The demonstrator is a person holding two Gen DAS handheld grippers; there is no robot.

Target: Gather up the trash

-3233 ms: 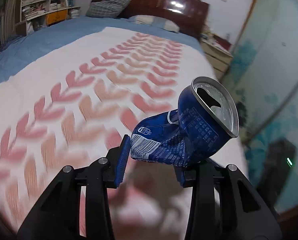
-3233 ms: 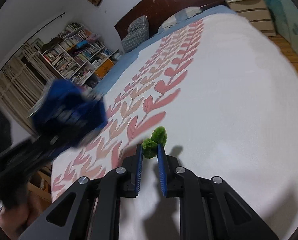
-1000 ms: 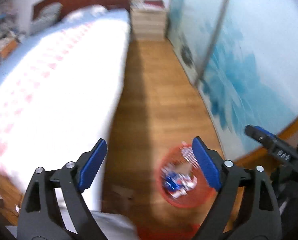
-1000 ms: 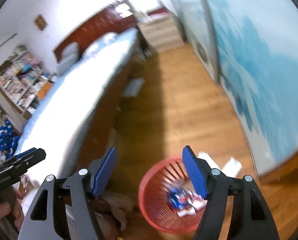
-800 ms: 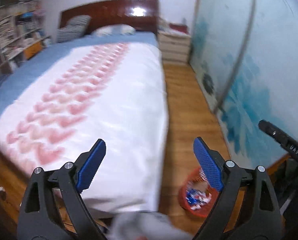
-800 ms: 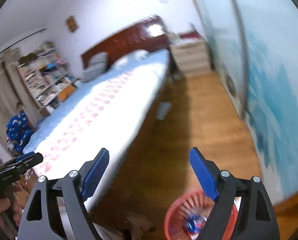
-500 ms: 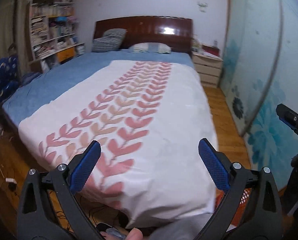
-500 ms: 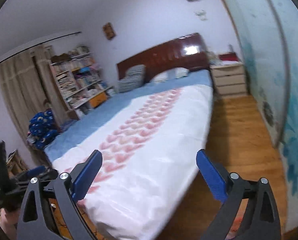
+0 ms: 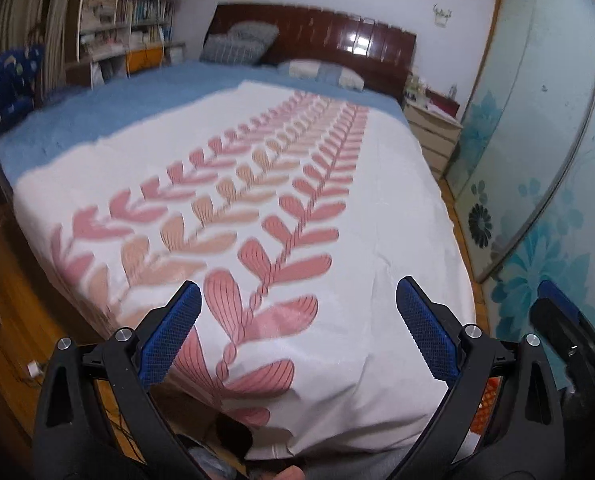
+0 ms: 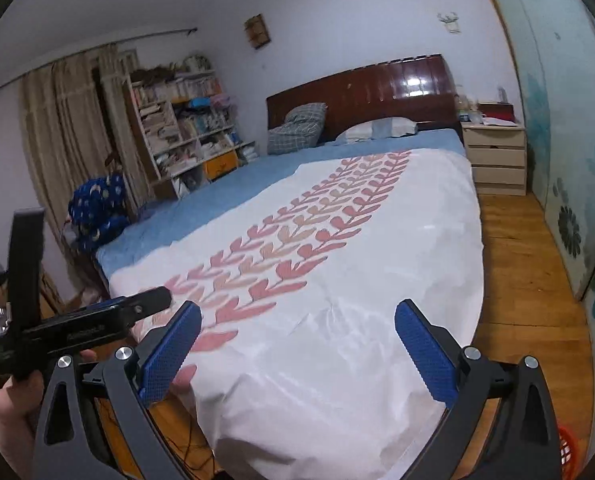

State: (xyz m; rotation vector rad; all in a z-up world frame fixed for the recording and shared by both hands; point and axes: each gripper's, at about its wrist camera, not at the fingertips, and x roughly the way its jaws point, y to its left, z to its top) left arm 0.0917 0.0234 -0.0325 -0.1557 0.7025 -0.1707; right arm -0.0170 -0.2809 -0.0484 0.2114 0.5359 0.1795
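Note:
My left gripper (image 9: 297,336) is open and empty, held above the foot of the bed (image 9: 377,240). My right gripper (image 10: 297,348) is open and empty too, also over the foot of the bed (image 10: 357,320). The bed has a white cover with a pink leaf pattern; no trash shows on it. A sliver of the red trash basket (image 9: 482,410) shows behind my left gripper's right finger, and at the bottom right of the right wrist view (image 10: 567,454). The left tool (image 10: 77,332) shows at the right wrist view's left edge.
A wooden headboard (image 10: 377,92), pillows and a nightstand (image 10: 495,156) stand at the far end. A full bookshelf (image 10: 185,128) and curtains line the left wall. A blue floral sliding door (image 9: 537,160) runs along the right. Wood floor (image 10: 525,280) lies between bed and door.
Both grippers have swung up from the red basket on the floor to face the bed. The crushed blue can and green scrap held earlier are no longer in the jaws.

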